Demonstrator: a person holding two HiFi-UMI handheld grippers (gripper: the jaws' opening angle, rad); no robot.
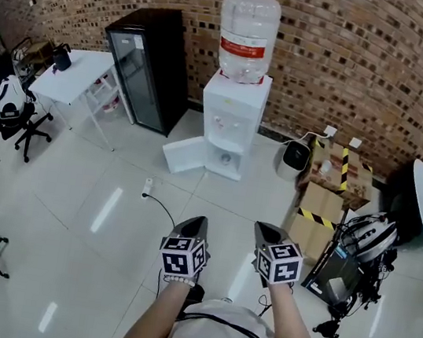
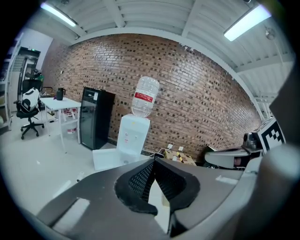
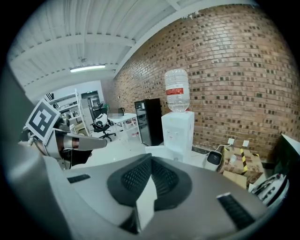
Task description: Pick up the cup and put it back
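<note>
Both left tongs (image 1: 200,221) and right tongs (image 1: 261,228) closed; only gripper views show ceiling (image 2: 154,18)

What may be the cup (image 1: 226,159) is only a small, pale, roundish shape, too small to name with certainty. It sits in the open lower compartment of the white water dispenser (image 1: 231,120), which stands at the far middle of the scene against the brick wall (image 1: 356,60). The shape is low, close to the floor (image 1: 97,186), just right of the compartment's door (image 1: 186,155), which is swung open to the left. Whether it stands upright or lies tilted cannot be told, nor can its colour beyond pale. It is well apart from the near edge of the scene
</note>
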